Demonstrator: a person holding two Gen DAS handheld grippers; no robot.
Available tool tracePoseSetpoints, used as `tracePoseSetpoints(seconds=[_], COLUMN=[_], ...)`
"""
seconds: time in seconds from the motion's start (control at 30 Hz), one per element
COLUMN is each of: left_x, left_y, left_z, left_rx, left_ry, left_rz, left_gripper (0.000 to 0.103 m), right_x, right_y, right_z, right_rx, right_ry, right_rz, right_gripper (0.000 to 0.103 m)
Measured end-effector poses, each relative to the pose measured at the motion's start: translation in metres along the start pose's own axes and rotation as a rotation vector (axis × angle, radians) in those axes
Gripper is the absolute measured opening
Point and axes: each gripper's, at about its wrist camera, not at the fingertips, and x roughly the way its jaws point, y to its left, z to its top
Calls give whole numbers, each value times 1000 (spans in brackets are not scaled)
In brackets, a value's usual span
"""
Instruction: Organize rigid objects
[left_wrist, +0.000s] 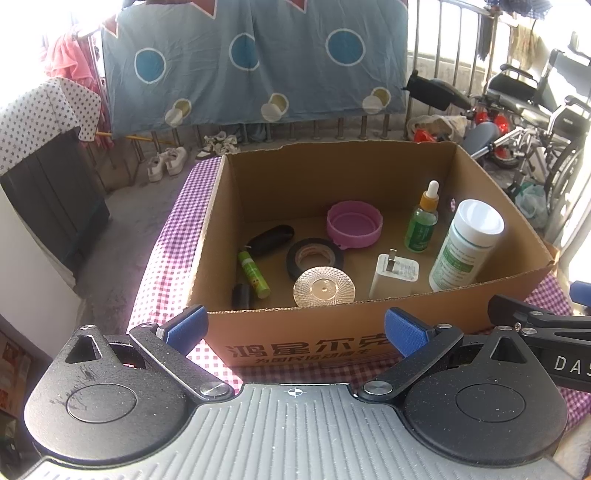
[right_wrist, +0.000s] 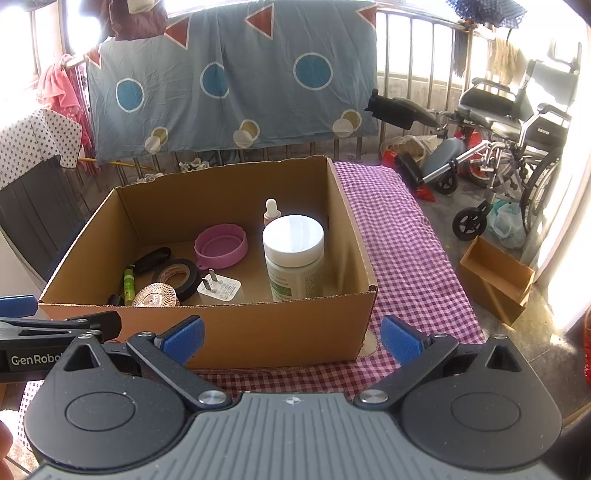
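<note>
A cardboard box (left_wrist: 295, 332) (right_wrist: 258, 332) stands on a checked cloth. Inside lie a pink round lid (left_wrist: 354, 225) (right_wrist: 221, 245), a roll of black tape (left_wrist: 314, 256) (right_wrist: 177, 275), a clear glass coaster (left_wrist: 324, 288) (right_wrist: 155, 295), a white plug adapter (left_wrist: 394, 275) (right_wrist: 219, 288), a green tube (left_wrist: 253, 273) (right_wrist: 128, 282), a black case (left_wrist: 271, 239) and a small black item (left_wrist: 242, 295). A white-capped jar (left_wrist: 467, 243) (right_wrist: 293, 254) and a green dropper bottle (left_wrist: 423, 219) stand upright at the right. My left gripper (left_wrist: 295, 328) and right gripper (right_wrist: 291, 338) are open and empty, in front of the box.
The purple checked cloth (right_wrist: 406, 251) covers the table, which extends right of the box. A small open cardboard box (right_wrist: 495, 284) sits on the floor at right. Wheelchairs (right_wrist: 517, 140), a railing with a blue sheet (left_wrist: 251, 66) and shoes (left_wrist: 166, 162) lie beyond.
</note>
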Motion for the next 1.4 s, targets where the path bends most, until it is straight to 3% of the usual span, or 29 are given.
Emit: tracePoseSetpoints(seconds=[1.4], left_x=[0], left_y=[3], left_z=[-2], left_rx=[-12], left_ry=[4], left_rz=[5], left_gripper=[102], right_x=[1], right_y=[1], right_z=[5], right_rx=[-6], right_ry=[6], right_rz=[1], right_gripper=[103])
